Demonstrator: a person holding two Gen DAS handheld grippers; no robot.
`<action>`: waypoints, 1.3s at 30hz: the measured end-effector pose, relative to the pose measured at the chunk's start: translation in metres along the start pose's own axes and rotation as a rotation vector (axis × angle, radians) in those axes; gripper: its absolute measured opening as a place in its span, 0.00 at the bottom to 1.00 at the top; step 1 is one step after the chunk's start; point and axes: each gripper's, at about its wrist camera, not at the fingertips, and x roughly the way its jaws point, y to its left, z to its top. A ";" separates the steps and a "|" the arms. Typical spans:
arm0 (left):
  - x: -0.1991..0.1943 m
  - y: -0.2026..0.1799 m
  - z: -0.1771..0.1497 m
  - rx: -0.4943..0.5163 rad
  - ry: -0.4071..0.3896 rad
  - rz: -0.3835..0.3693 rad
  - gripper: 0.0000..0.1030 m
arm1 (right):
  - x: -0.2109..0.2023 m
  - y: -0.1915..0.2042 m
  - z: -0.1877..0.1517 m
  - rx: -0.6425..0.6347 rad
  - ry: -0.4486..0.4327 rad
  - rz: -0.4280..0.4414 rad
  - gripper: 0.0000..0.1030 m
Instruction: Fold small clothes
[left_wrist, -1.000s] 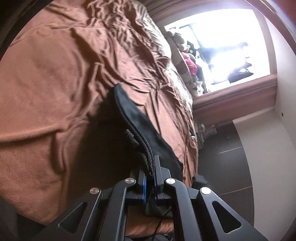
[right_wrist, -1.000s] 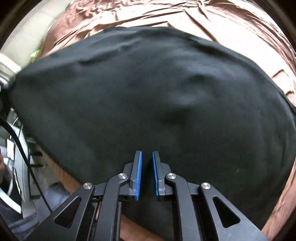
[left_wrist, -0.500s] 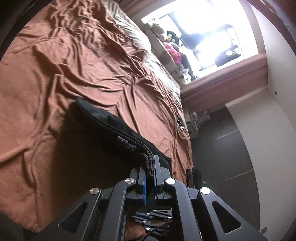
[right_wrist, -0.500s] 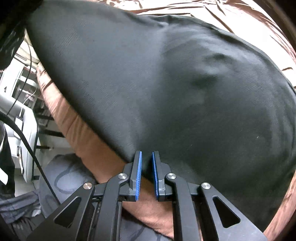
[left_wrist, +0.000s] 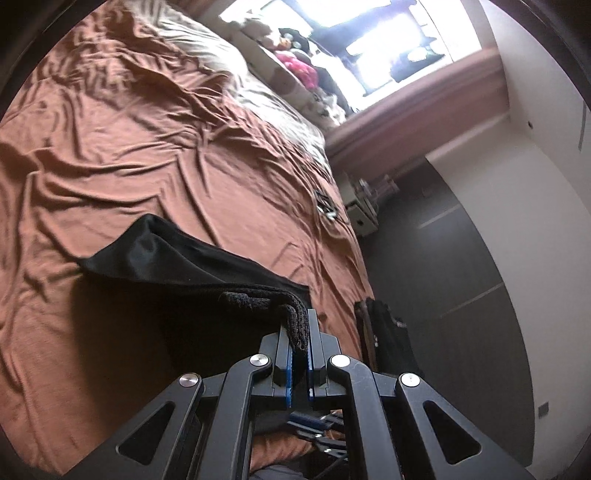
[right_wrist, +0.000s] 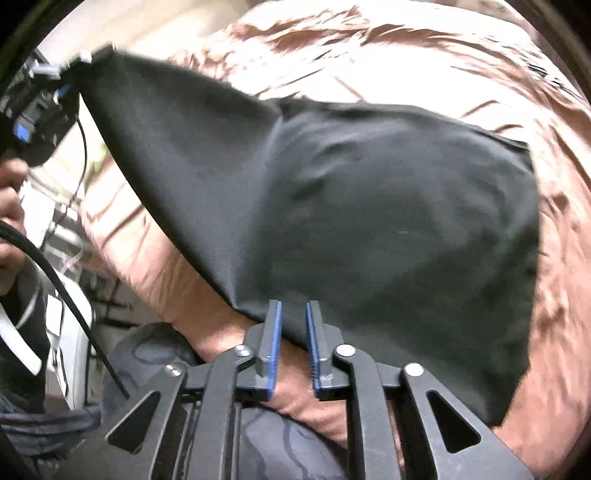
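A black garment (left_wrist: 192, 266) lies on the brown bed sheet (left_wrist: 129, 147) with one corner lifted. My left gripper (left_wrist: 298, 325) is shut on its ribbed knit edge, which bunches between the blue pads. In the right wrist view the same garment (right_wrist: 369, 221) spreads wide over the sheet (right_wrist: 406, 55), rising to the lifted corner where the left gripper (right_wrist: 55, 85) holds it. My right gripper (right_wrist: 293, 314) is at the garment's near edge and its jaws are opening. The cloth edge lies at the tips, with neither pad pressing on it.
Pillows (left_wrist: 221, 62) and soft toys (left_wrist: 291, 55) sit at the head of the bed under a bright window. A dark bag (left_wrist: 388, 332) stands on the grey floor beside the bed. Small items (left_wrist: 327, 206) lie near the bed's edge. A person's hand (right_wrist: 11, 206) is at left.
The left gripper has lifted the garment's corner up and away. The right gripper has drawn back to the near bed edge and its jaws have parted, letting go of the cloth.
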 end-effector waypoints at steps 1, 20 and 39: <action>0.005 -0.005 -0.001 0.010 0.011 -0.002 0.04 | -0.008 -0.005 -0.006 0.015 -0.033 -0.010 0.41; 0.099 -0.085 -0.054 0.211 0.237 -0.029 0.05 | -0.092 -0.069 -0.107 0.255 -0.246 -0.036 0.61; 0.181 -0.112 -0.113 0.292 0.401 -0.004 0.05 | -0.114 -0.100 -0.153 0.386 -0.250 -0.039 0.61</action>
